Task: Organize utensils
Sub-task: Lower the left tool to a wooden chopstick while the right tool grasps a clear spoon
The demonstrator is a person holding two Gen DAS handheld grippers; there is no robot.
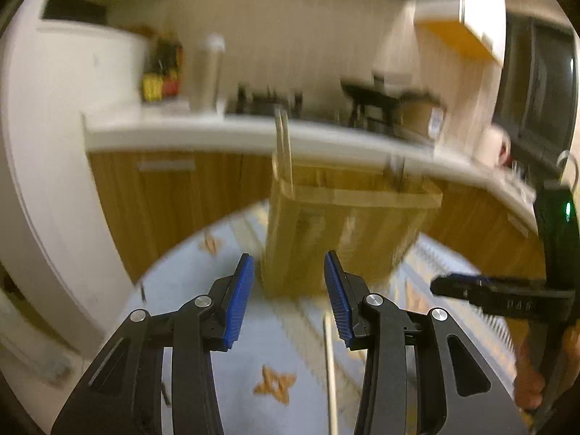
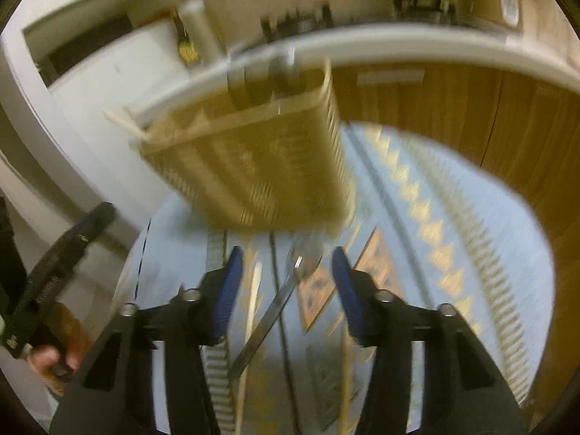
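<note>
A tan slatted utensil holder [image 1: 340, 232] stands on a light-blue patterned tablecloth [image 1: 203, 326]; it also shows in the right wrist view [image 2: 261, 166]. Wooden chopsticks [image 1: 283, 145] stick up from its left corner, and metal handles [image 2: 286, 69] stand in it. My left gripper [image 1: 289, 297] is open and empty, just in front of the holder. My right gripper [image 2: 286, 290] is open above a metal spoon [image 2: 279, 301] lying on the cloth. A chopstick [image 1: 330, 373] lies below the left gripper, and another chopstick [image 2: 250, 326] lies left of the spoon. Both views are blurred.
A white-topped kitchen counter [image 1: 224, 127] with wooden cabinet fronts [image 1: 174, 195] curves behind the table. Bottles [image 1: 161, 79], a steel flask [image 1: 208, 72] and dark appliances [image 1: 373, 101] stand on it. The right gripper body [image 1: 500, 297] shows at the right of the left wrist view.
</note>
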